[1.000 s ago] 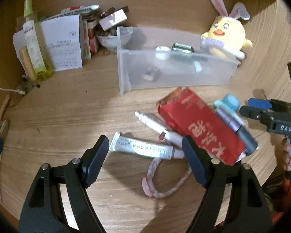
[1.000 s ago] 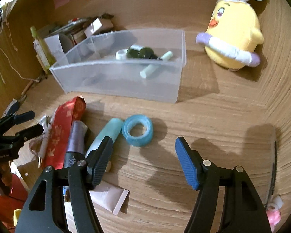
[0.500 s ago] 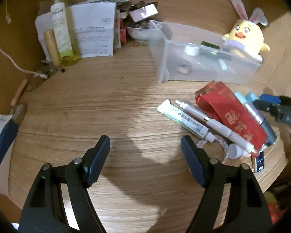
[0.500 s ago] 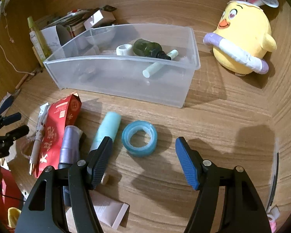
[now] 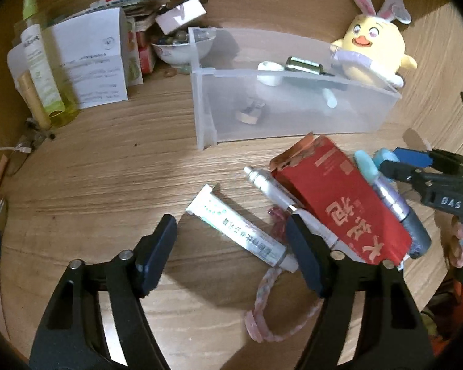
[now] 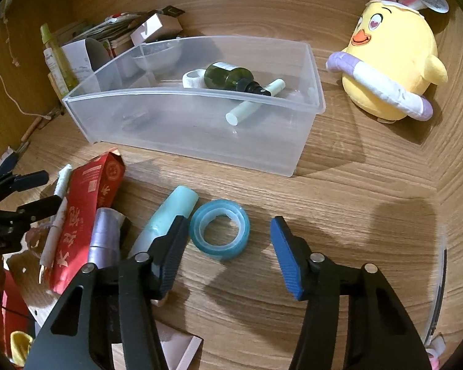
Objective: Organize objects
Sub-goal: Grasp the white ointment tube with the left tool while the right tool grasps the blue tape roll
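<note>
Advanced: right gripper (image 6: pixel 230 246), fingers spread, empty, straddling tape roll (image 6: pixel 219 229); light, rigid, slick ring, pinch across rim. Left gripper (image 5: pixel 231 251) likewise spread, empty.

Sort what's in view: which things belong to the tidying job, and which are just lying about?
Job: bin, tape roll, white tube, red box, teal tube, both open grippers.
Lying about: chick plush, spray bottle, bowl.
</note>
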`<state>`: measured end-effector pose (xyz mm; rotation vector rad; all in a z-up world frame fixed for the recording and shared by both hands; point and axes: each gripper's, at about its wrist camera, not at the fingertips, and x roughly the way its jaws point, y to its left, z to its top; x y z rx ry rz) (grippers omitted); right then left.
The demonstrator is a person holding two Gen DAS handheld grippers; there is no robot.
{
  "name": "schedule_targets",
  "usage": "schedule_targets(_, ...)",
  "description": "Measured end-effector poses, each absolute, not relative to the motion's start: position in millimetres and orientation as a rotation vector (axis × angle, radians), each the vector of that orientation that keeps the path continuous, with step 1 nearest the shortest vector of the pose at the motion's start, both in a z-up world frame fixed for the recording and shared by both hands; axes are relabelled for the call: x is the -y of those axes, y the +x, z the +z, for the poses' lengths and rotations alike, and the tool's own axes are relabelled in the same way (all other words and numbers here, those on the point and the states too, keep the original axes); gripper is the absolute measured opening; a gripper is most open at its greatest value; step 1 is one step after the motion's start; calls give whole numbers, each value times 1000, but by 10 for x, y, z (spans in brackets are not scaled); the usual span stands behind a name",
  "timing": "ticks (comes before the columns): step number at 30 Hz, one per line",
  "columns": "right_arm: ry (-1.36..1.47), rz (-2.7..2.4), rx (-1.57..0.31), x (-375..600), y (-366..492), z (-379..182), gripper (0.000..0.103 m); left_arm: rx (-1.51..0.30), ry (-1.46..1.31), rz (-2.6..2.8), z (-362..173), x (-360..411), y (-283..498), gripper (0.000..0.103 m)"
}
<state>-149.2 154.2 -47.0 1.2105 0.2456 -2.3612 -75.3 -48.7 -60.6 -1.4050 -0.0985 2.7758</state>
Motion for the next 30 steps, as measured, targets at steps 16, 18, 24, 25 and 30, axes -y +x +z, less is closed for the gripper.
schedule_targets(16,1182,-2390,-197,-1676,-1491,-466,36,154,-1424,2866,-615,853,-621,39)
schedule_targets(18,1163,-2401,-182,-1706,-1462,-421,36,126,-1411,2866,-620,814,-646,28)
schedule_targets(24,1090,-2430,-181,-1722,-1371,-250,36,110,-1380,2846,-613,705,-723,16)
schedule_targets(25,1078,-2434,-184,-1721,-1360,-223,36,121,-1367,2848,-589,698,-723,16)
schedule_targets(30,999,-2452,-182,-1683,-1274,-50,36,125,-1264,2888,-371,642,-658,16)
